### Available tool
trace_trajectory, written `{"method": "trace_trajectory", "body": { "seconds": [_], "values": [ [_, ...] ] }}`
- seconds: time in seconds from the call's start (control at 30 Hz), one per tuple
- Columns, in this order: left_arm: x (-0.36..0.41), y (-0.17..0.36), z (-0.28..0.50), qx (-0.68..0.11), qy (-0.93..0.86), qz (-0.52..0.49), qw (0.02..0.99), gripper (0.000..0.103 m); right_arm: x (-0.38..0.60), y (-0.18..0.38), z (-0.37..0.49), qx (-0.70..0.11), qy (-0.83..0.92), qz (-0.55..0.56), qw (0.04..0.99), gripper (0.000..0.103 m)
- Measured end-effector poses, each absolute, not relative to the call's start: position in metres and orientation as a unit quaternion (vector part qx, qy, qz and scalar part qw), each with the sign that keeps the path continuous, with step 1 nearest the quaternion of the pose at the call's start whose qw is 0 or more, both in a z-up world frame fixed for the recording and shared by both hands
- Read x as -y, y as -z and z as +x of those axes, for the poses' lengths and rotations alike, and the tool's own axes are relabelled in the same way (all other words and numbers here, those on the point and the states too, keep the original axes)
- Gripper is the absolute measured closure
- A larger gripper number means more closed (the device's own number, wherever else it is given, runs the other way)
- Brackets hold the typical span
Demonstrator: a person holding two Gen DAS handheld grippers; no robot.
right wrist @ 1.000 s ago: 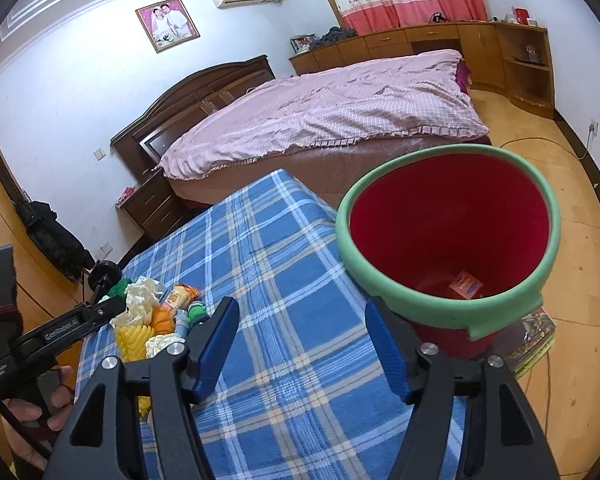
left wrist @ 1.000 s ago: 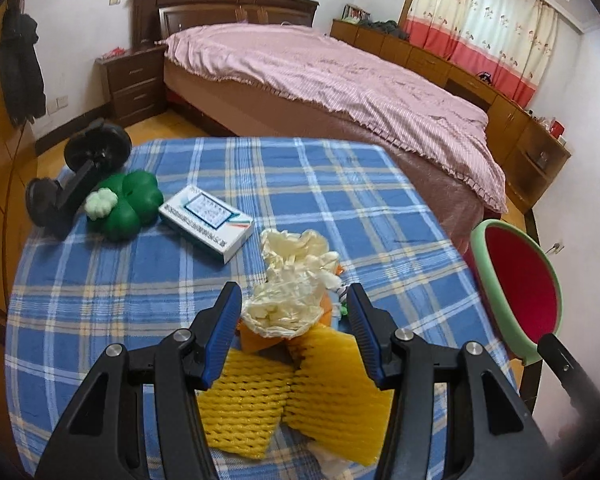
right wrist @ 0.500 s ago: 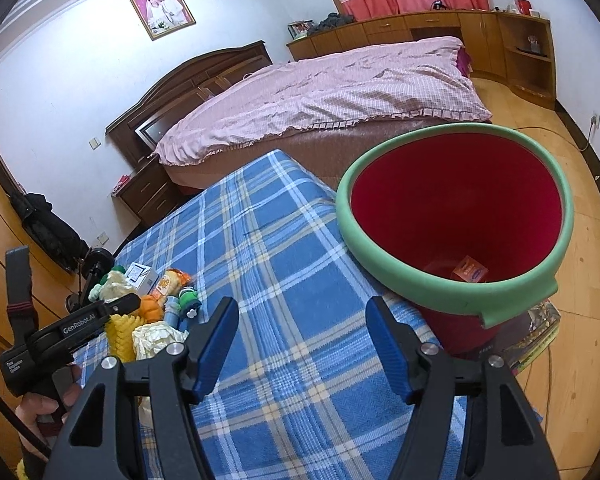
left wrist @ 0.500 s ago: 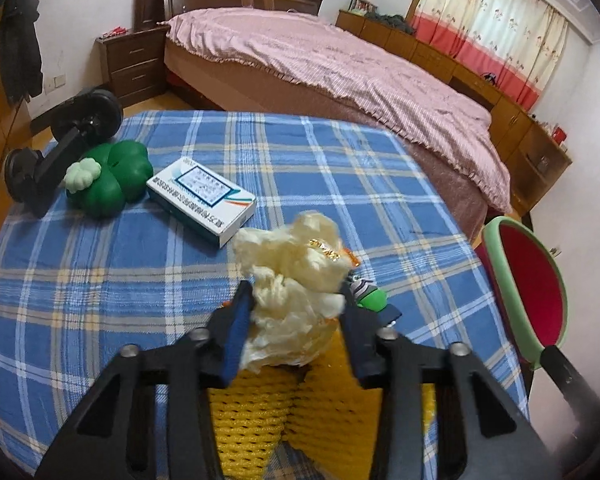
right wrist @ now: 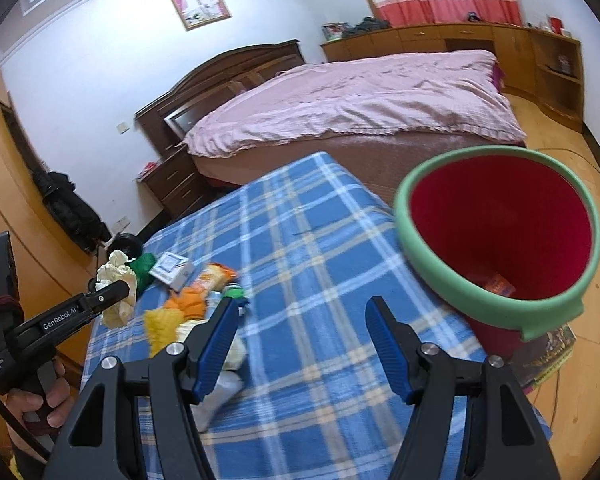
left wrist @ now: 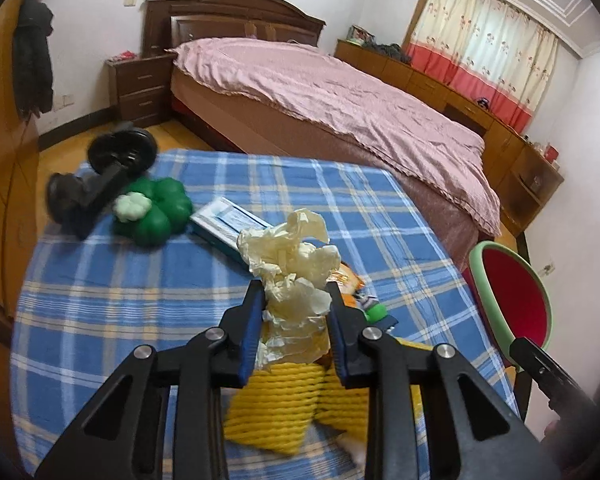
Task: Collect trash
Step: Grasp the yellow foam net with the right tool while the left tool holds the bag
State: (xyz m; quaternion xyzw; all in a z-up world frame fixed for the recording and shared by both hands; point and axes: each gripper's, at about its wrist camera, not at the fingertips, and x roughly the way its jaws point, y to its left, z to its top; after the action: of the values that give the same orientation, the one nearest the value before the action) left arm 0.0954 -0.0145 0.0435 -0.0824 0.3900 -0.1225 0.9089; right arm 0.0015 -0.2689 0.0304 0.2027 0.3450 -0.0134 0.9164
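Observation:
My left gripper (left wrist: 295,296) holds a crumpled cream wad of paper (left wrist: 288,248) between its blue pads; the jaws are still closing on it. The wad hangs just above the trash pile: yellow foam nets (left wrist: 276,404), an orange snack wrapper (left wrist: 348,276) and a small green-capped bottle (left wrist: 376,314). The right wrist view shows the same wad (right wrist: 114,272) raised in the left gripper (right wrist: 116,292) at the left. My right gripper (right wrist: 302,308) stands open and empty over the blue checked tablecloth (right wrist: 300,240). Off the table's right edge stands the red bin with its green rim (right wrist: 404,216).
A white and blue box (left wrist: 224,220), a green toy (left wrist: 156,212) and a black dumbbell (left wrist: 100,176) lie at the table's far left. A bed with a pink cover (left wrist: 340,92) stands beyond the table. Magazines (right wrist: 548,356) lie on the floor by the bin.
The left jaws have closed in on the cream wad and lifted it off the pile. The right gripper has shifted, so the bin now sits further right in its view.

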Motion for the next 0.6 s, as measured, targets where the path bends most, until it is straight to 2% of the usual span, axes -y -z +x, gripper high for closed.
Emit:
{"method": "trace_trajectory", "body": {
  "seconds": [0.53, 0.6],
  "values": [
    [-0.064, -0.036, 0.065, -0.389, 0.049, -0.103, 0.914, 0.073, 0.176, -0.037, 0.035, -0.365, -0.079, 0.128, 0.919, 0.034],
    [-0.07, -0.032, 0.065, -0.387, 0.048, -0.11, 0.914, 0.073, 0.167, -0.032, 0.041, -0.375, -0.08, 0.118, 0.916, 0.037]
  ]
}}
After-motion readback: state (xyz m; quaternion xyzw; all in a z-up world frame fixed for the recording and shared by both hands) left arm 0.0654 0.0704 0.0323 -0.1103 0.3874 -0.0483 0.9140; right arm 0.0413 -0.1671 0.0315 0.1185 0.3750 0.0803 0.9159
